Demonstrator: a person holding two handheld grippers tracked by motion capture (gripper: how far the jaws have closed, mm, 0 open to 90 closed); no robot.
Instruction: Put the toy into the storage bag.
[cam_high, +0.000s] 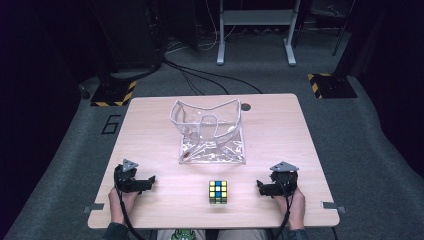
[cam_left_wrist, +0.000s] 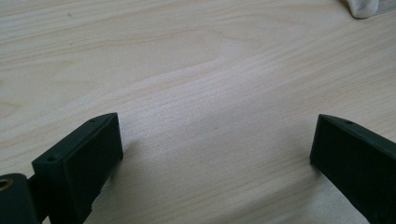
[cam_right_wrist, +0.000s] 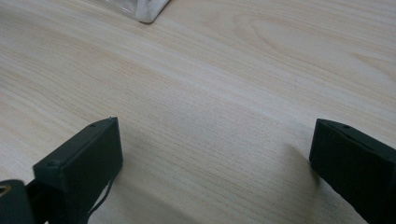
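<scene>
High view: I have both grippers resting near the front edge of the pale wooden table (cam_high: 280, 115). My left gripper (cam_high: 148, 181) lies at the front left, held by the left hand (cam_high: 122, 200); my right gripper (cam_high: 260, 186) lies at the front right, held by the right hand (cam_high: 295, 200). Between them, well apart from each, sits the multicoloured twisty puzzle cube (cam_high: 218, 192), its top face showing yellow and blue squares. Behind the cube, toward the table's middle, stands the clear, crumpled plastic pouch (cam_high: 210, 132) with its mouth open upward; cube and pouch are near one another but not touching.

Left gripper view: the jaws of the left gripper (cam_left_wrist: 217, 144) stand wide apart with only bare wood grain between them; they hold nothing. A corner of the pouch (cam_left_wrist: 366, 7) shows at the upper right.

Right gripper view: the jaws of the right gripper (cam_right_wrist: 215, 144) are likewise spread wide and empty, over bare table. A corner of the pouch (cam_right_wrist: 147, 9) shows at the top.
</scene>
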